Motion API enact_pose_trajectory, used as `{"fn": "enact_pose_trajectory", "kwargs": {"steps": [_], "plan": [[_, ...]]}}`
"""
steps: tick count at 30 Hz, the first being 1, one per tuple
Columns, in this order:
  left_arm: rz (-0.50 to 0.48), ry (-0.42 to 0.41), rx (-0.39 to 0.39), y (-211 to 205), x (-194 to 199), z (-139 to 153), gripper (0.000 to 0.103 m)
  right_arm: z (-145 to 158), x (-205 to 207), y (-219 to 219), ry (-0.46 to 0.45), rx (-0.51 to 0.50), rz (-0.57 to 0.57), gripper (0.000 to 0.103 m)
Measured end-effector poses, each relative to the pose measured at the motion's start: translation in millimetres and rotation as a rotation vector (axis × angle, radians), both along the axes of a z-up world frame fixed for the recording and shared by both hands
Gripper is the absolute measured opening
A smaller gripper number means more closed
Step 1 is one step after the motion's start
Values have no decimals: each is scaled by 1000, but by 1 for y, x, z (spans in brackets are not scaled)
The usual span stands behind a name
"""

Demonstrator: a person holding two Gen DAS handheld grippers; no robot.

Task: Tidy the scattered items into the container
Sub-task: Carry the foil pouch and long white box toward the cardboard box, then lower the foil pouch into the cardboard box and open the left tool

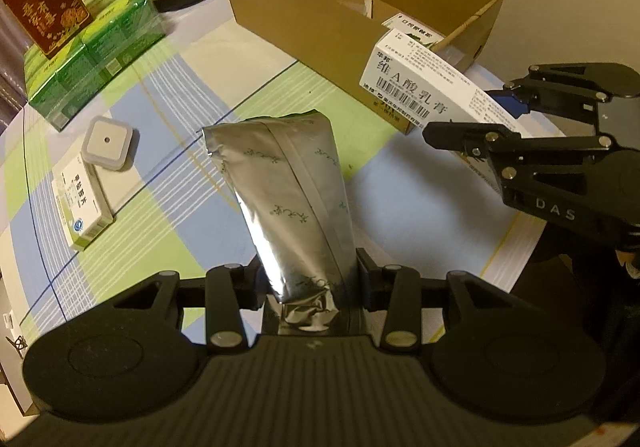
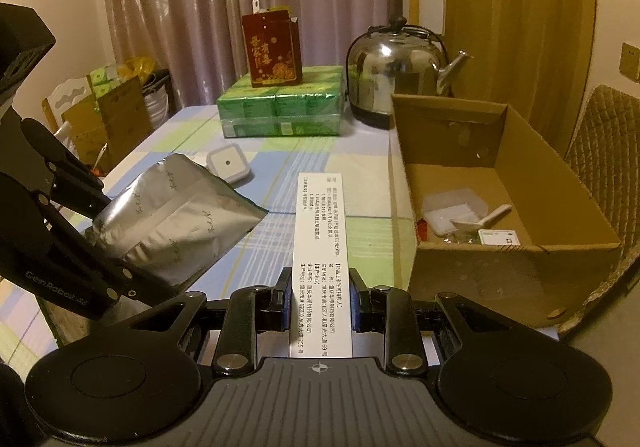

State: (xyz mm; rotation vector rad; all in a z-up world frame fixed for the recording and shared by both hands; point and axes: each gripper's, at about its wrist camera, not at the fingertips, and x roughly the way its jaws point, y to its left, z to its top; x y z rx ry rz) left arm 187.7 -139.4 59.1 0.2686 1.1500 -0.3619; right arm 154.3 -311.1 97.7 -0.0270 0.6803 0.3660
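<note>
Your left gripper (image 1: 308, 279) was closed on the lower end of a silver foil pouch (image 1: 288, 199), with its jaws only partly apart because the pouch filled the gap, and the pouch was lifted off the tabletop (image 1: 224, 95) and stuck out forward. Your right gripper (image 2: 320, 299) had its jaws pressed on a long white medicine box (image 2: 318, 247), which was also held in the air, near the front wall of the cardboard box (image 2: 520, 167). This cardboard box stood at the right edge of the tabletop and already had a white spoon (image 2: 484, 221) and some small packets inside. On the left side of the tabletop lay a small white square device (image 1: 107, 143), touching a green and white medicine box (image 1: 82, 203). At the far edge stood a stack of green packs (image 1: 92, 51) with a red box (image 1: 46, 7) on top, and a steel kettle (image 2: 394, 75) beside it.
</note>
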Motion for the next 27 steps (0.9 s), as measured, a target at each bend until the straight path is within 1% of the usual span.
{"fn": "enact_pose_trajectory", "kwargs": {"steps": [19, 27], "plan": [[-43, -41, -38, -34, 24, 18, 37, 21, 17, -32, -57, -7, -59, 23], [-47, -66, -68, -56, 46, 36, 37, 30, 29, -51, -77, -7, -95, 23]]}}
